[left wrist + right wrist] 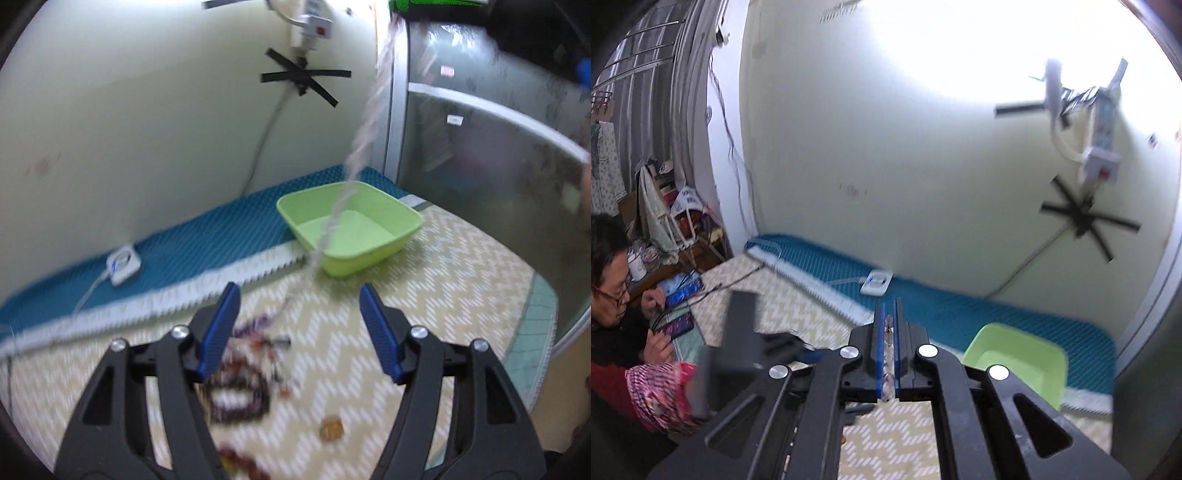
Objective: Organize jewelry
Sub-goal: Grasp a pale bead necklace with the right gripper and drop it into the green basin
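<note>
My left gripper [299,306] is open and empty, low over a blurred pile of bead bracelets and necklaces [242,376] on the patterned mat. A long pale bead necklace [364,140] hangs from the top of the left wrist view, its lower end trailing past the light green tray [402,212] to the mat. My right gripper [888,314] is held high and is shut on that necklace [888,354], whose clear beads show between the blue pads [880,332]. The green tray [1049,350] lies below and to the right of it.
A teal foam mat [207,236] runs along the wall with a white adapter [123,264] and cable on it. A glass door [498,147] stands right of the tray. A seated person with phones [613,280] is at far left in the right wrist view.
</note>
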The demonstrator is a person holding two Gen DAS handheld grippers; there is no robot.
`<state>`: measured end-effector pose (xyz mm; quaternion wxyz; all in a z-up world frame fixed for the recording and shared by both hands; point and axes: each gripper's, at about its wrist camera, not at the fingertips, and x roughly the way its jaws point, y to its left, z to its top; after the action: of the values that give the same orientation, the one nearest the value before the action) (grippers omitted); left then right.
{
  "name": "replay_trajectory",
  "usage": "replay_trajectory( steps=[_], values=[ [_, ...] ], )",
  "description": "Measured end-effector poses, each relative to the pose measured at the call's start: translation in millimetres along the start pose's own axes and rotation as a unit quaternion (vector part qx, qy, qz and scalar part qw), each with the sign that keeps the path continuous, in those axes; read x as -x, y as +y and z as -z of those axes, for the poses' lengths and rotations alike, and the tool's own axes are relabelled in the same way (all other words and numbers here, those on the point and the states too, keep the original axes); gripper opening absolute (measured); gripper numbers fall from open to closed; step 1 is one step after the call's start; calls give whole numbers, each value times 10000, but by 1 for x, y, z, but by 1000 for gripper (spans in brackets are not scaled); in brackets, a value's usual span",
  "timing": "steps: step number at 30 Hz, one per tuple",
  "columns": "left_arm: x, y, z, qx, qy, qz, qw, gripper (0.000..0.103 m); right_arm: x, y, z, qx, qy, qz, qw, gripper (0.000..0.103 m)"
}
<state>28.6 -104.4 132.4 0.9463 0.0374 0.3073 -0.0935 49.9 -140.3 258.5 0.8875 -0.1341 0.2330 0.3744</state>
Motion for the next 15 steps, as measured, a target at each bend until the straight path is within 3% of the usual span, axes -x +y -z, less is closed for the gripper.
replay_trajectory(
  steps=[1,3,11,15],
  values=[
    [-8,1,-6,-59,20,31,10000,27,7,-4,-7,-20,-86,40,10000,0],
    [-29,3,-24,-55,177,269,9995,5,17,-14,-19,-10,-235,199,9995,0],
    [-25,-11,-120,-193,-442,808,9956,5,57,-75,-34,-432,-690,893,9927,0],
    [-48,-13,-155,-147,-426,920,9947,5,48,-114,-15,-825,-671,1040,9889,0]
  ],
)
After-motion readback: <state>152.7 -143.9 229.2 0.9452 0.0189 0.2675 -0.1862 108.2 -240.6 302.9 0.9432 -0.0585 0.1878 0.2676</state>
